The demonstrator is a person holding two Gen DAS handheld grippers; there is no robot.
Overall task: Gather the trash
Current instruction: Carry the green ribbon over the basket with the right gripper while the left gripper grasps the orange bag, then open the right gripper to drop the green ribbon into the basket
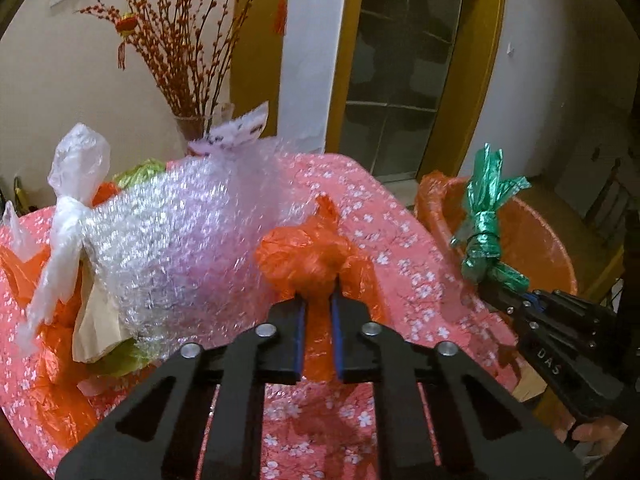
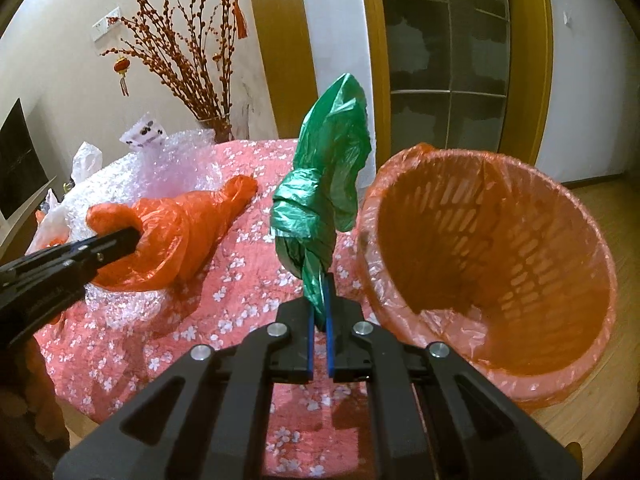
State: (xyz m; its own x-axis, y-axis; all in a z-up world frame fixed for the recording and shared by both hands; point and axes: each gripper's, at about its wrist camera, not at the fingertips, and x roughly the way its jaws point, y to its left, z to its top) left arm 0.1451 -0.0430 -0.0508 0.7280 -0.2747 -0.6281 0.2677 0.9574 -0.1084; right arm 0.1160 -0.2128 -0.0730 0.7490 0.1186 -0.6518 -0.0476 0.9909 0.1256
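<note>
A round table (image 2: 224, 312) in a pink flowered cloth stood before a wooden door. The bin (image 2: 492, 264), at three o'clock off its edge, looked empty. The right gripper (image 2: 320, 320) was clamped on a green bag (image 2: 320, 184), the left gripper (image 1: 319, 320) on an orange bag (image 1: 308, 260). Bubble wrap (image 1: 180, 232) and clear plastic (image 1: 76, 184) lay at nine o'clock, uncollected.

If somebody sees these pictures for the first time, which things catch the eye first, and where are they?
First comes the knotted green plastic bag, held upright in the shut right gripper beside the orange-lined waste basket at the table's edge. Next is the crumpled orange bag, pinched in the left gripper over the pink flowered tablecloth. Behind it lies a big heap of bubble wrap.
</note>
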